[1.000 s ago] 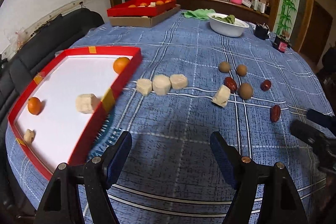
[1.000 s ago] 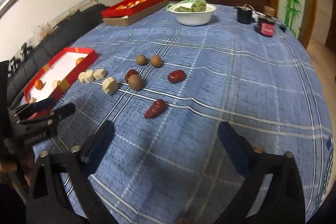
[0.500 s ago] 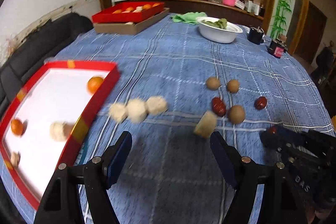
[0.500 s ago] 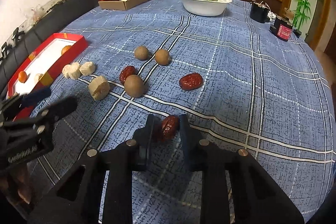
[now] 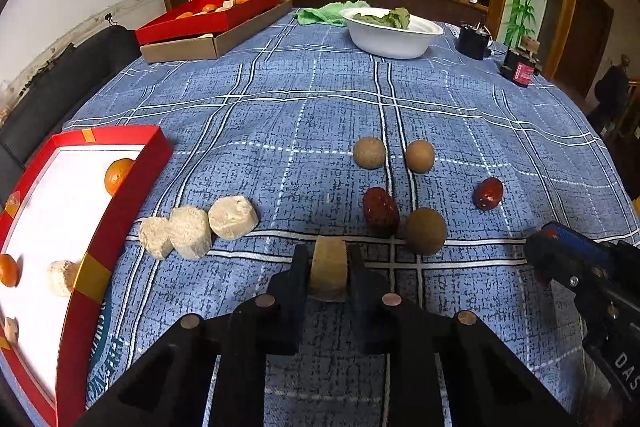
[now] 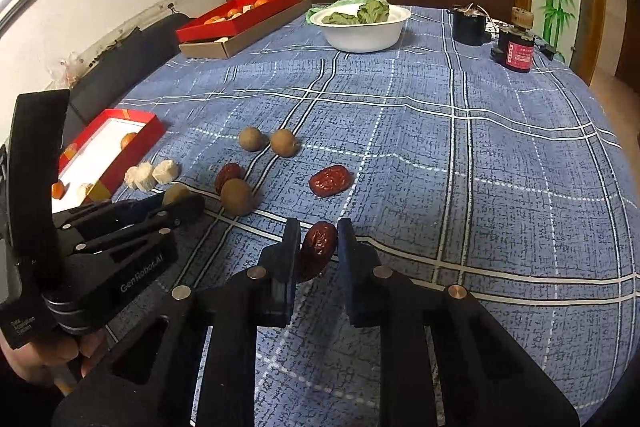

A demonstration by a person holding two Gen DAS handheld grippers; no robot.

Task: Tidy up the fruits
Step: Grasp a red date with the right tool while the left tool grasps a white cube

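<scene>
My left gripper (image 5: 328,259) is shut on a pale beige cake piece (image 5: 329,269) just above the blue checked cloth. My right gripper (image 6: 318,243) is shut on a dark red date (image 6: 318,249). In the left wrist view, three more beige pieces (image 5: 198,227) lie in a row beside the red tray (image 5: 100,219), which holds oranges (image 5: 117,175) and beige pieces. Three brown round fruits (image 5: 425,231) and two red dates (image 5: 380,210) lie ahead. The right gripper shows at the right edge of the left wrist view (image 5: 560,259). The left gripper shows at the left in the right wrist view (image 6: 176,203).
A white bowl of greens (image 5: 390,33) stands at the back. A red box on a cardboard box (image 5: 212,23) holds oranges at back left. Two small dark jars (image 6: 516,49) stand at back right. A dark sofa (image 5: 60,87) runs along the table's left edge.
My left gripper has moved forward and shut on the beige piece. My right gripper stays shut on the red date and has lifted it slightly.
</scene>
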